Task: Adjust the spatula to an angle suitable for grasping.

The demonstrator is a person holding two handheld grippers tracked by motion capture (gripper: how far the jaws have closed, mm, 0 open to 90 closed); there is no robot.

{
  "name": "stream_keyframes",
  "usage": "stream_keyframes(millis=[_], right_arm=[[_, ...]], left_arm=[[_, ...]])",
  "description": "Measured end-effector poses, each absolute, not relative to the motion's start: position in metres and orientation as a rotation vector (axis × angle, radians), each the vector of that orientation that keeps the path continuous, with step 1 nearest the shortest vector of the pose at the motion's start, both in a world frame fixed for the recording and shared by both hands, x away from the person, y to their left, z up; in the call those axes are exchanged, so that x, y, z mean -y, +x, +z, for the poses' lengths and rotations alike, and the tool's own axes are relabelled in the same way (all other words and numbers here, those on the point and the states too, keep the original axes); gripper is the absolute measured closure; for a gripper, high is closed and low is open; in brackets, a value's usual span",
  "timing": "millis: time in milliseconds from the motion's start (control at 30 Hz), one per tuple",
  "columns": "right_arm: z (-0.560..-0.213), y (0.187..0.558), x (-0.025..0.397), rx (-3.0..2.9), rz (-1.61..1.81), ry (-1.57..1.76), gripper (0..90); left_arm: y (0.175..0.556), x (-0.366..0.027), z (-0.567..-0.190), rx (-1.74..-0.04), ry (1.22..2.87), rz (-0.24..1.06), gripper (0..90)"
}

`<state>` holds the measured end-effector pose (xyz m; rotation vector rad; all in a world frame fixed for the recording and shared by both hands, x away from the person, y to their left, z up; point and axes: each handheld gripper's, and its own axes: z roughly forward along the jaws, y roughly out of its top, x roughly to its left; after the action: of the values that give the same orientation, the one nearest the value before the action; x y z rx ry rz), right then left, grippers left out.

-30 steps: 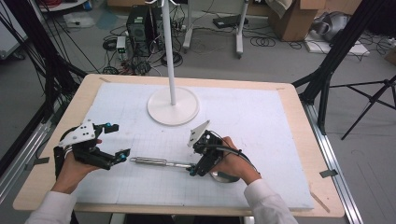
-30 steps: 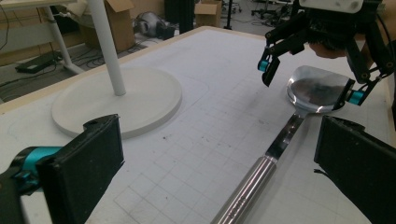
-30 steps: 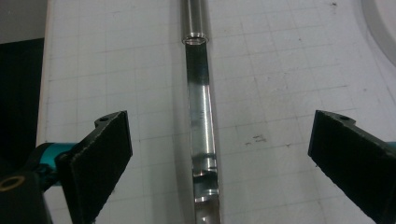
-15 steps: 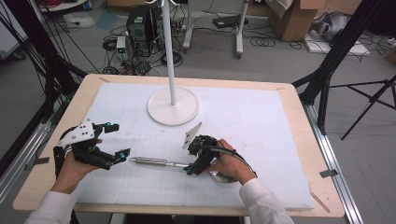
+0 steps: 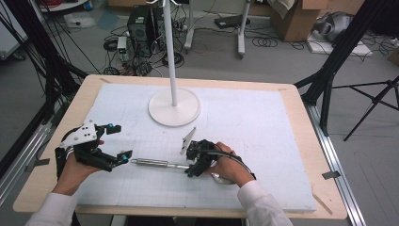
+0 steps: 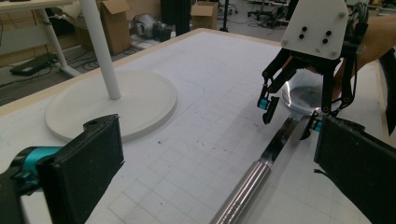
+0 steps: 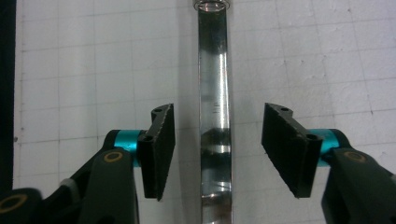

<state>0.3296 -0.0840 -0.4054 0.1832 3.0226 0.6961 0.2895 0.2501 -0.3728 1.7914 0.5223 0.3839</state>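
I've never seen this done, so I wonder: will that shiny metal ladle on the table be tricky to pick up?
Probably somewhat. The ladle looks like polished steel, so it is likely stiff but slippery between the right tool's open jaws, which straddle its flat stem. Its round handle might roll, and the bowl end could make it tip once lifted.

A polished steel ladle lay flat on the white gridded mat, its thick round handle pointing left, a flat shiny neck running right to the bowl, partly hidden.
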Motion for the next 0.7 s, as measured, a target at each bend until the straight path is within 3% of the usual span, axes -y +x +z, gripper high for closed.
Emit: stream_keyframes(millis=[700], right_arm=[[-0.4080,0.3292,0.0758,-3.057,0.591,0.196,63.2]], left_arm=[[0.2892,-0.2471,-0.3726,-0.515,1.803,0.384,1.7]])
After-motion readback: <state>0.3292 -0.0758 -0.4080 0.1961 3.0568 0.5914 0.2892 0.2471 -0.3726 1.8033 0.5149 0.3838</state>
